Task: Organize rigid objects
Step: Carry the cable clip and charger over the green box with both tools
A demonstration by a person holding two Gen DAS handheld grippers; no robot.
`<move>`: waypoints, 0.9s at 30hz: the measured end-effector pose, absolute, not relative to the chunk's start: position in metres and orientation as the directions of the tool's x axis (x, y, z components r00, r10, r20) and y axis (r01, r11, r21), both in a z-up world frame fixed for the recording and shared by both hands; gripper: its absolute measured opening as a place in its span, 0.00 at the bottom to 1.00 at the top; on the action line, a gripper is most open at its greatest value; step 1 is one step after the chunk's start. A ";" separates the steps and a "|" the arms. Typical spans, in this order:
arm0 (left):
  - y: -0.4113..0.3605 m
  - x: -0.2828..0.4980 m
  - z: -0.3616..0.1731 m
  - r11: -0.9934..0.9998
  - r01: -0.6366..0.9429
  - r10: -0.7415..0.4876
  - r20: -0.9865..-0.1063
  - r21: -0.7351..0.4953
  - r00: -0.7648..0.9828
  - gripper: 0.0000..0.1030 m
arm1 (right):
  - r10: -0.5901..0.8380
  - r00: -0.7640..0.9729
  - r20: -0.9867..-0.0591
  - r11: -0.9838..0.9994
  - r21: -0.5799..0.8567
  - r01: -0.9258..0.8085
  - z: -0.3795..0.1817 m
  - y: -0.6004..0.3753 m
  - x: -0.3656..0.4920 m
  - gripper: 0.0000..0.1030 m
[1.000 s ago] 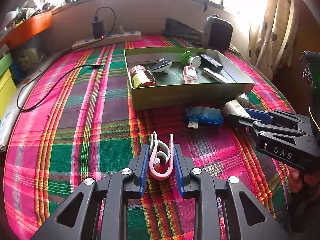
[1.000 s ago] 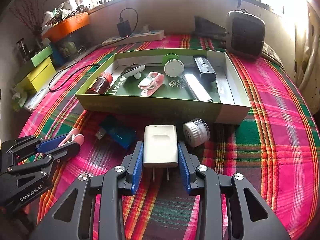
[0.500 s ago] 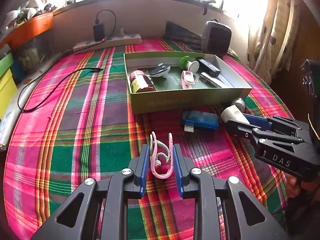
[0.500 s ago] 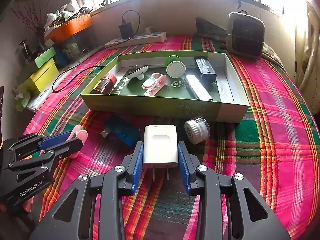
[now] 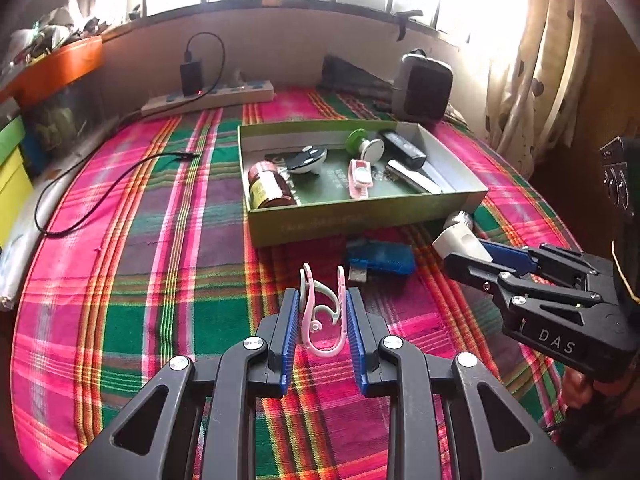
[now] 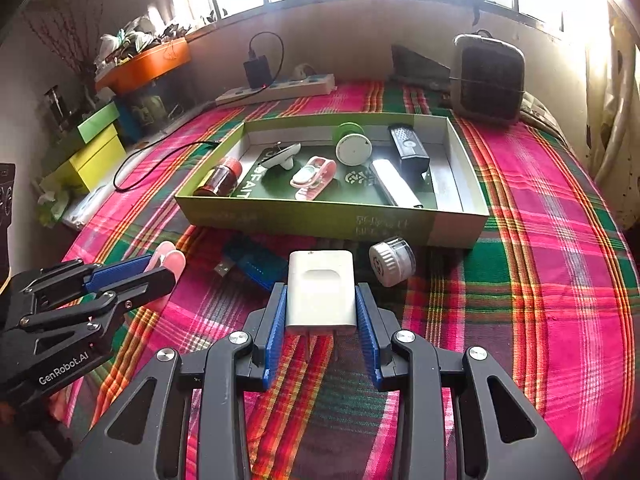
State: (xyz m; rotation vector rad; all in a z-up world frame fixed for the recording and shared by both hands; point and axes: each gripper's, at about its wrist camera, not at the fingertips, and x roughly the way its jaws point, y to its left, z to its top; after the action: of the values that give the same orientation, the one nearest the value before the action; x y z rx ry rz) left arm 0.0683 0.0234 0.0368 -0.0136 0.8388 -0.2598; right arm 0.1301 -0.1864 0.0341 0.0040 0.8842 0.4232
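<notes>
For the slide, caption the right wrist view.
Right gripper holding white charger before green box.

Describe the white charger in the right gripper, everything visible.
The charger is a matte white plastic block with rounded corners and a shallow recessed panel on its top face. Two metal prongs stick out of its near end, toward the camera. It lies flat between the blue pads of the right gripper, which is shut on its two sides. It hangs above the plaid cloth, in front of the green box, with a blue USB device left and a small white jar right.
</notes>
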 end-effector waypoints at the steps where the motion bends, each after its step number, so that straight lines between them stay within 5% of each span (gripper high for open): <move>1: 0.023 0.069 0.039 0.968 0.224 -0.236 -0.731 -0.116 0.640 0.22 | 0.363 0.559 -0.746 0.917 0.179 -0.357 0.035 -0.187 0.130 0.34; 27: 0.020 0.105 0.071 0.961 0.231 -0.268 -0.700 -0.151 0.662 0.22 | 0.375 0.602 -0.706 0.914 0.171 -0.369 0.068 -0.194 0.153 0.34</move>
State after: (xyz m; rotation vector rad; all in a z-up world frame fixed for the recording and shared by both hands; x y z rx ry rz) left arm 0.1046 0.0203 0.0713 -0.0504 0.7996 -0.2822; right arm 0.1525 -0.1944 0.0677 0.0074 0.8191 0.4306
